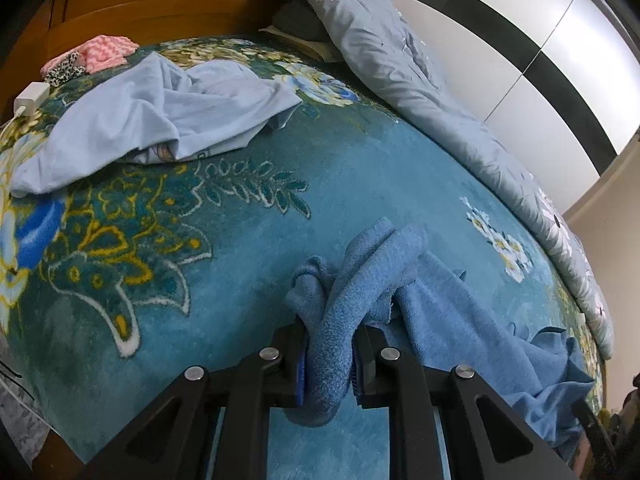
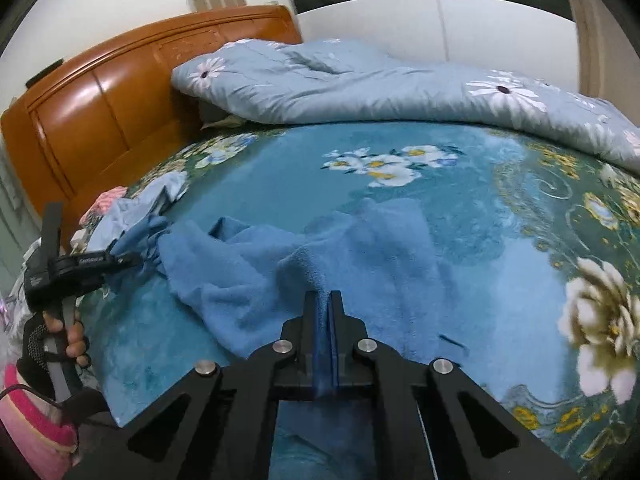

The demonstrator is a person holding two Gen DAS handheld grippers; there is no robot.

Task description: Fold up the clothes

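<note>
Bunched blue towel (image 1: 332, 320) fills the left tool (image 1: 329, 354), clamped at one corner; from there the cloth trails rightward across the bed (image 1: 240, 300). A pale blue garment (image 1: 160, 112) waits near the headboard. From the right wrist, the right tool (image 2: 329, 320) is pressed shut at the towel's near edge, whether pinching cloth I cannot tell; the left tool shows far left, so the towel's length runs between them.

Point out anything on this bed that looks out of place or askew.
The blue towel lies bunched and twisted, not flat. A pale blue garment sits crumpled near the headboard. A white charger lies on the blanket's edge.
</note>
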